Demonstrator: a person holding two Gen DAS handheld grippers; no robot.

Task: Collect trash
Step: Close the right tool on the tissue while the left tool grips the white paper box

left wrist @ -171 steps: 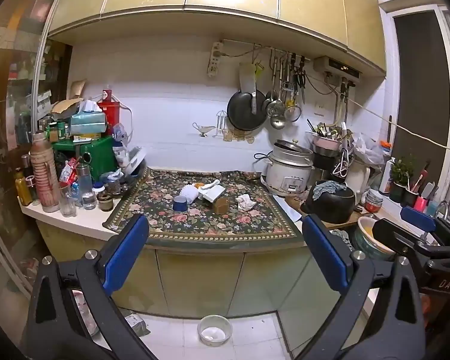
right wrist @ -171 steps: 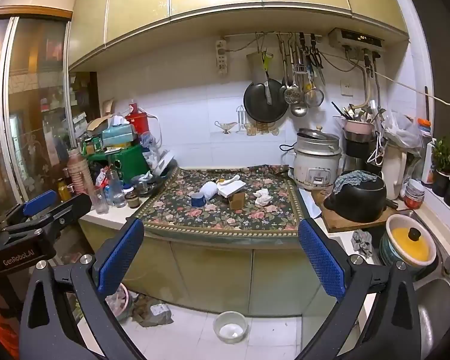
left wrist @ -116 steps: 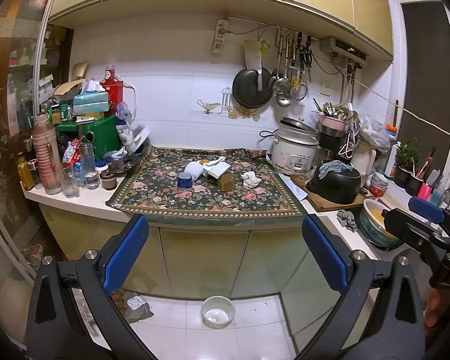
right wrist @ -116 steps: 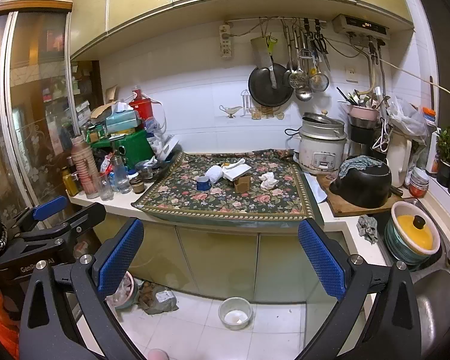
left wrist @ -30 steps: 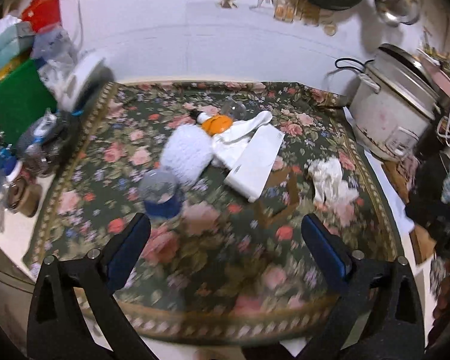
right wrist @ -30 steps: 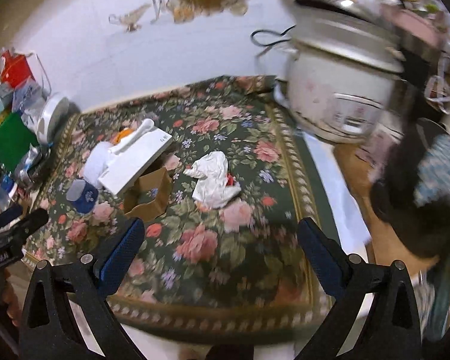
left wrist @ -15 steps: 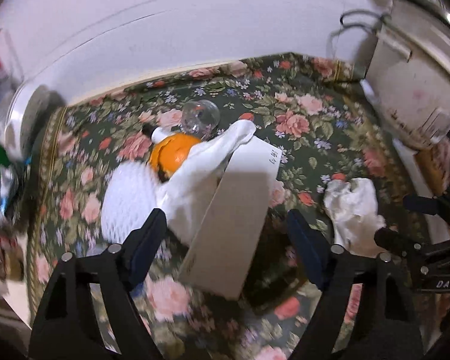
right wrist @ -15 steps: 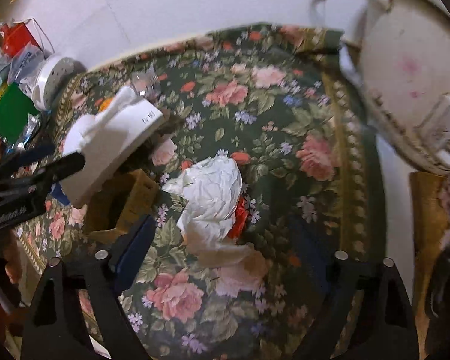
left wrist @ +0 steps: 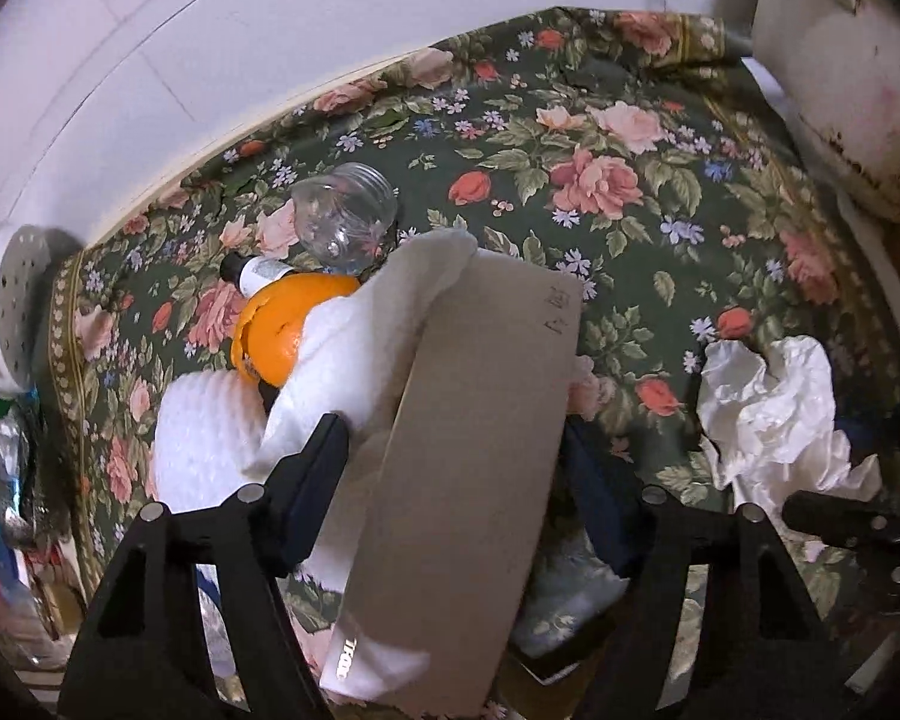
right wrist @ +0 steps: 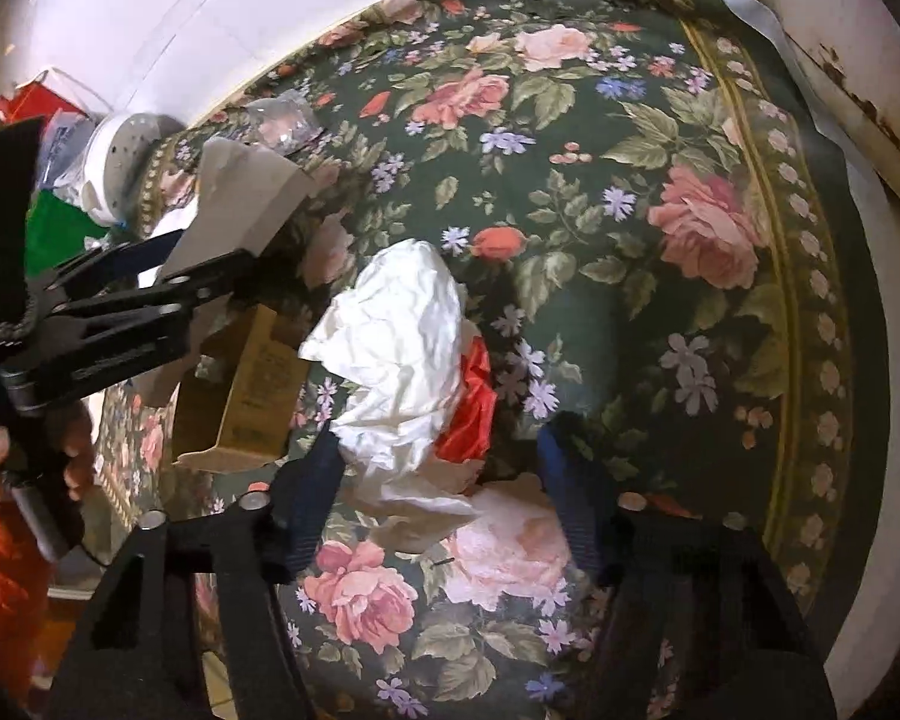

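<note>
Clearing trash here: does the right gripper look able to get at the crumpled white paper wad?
Probably yes: the right gripper straddles the crumpled white paper wad's near edge, jaws closing, nothing between.

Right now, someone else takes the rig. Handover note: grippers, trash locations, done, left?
Left gripper: jaws closing around the flat white box; pads not clearly pressing yet.
Right gripper: jaws closing over the crumpled white paper, with red wrapper beside it; no firm grip visible.
Also on the floral cloth: orange peel, clear jar, open brown carton, white paper roll.
Done: nothing lifted or collected.
Left: finish both grasps, remove them, then gather the remaining trash.
</note>
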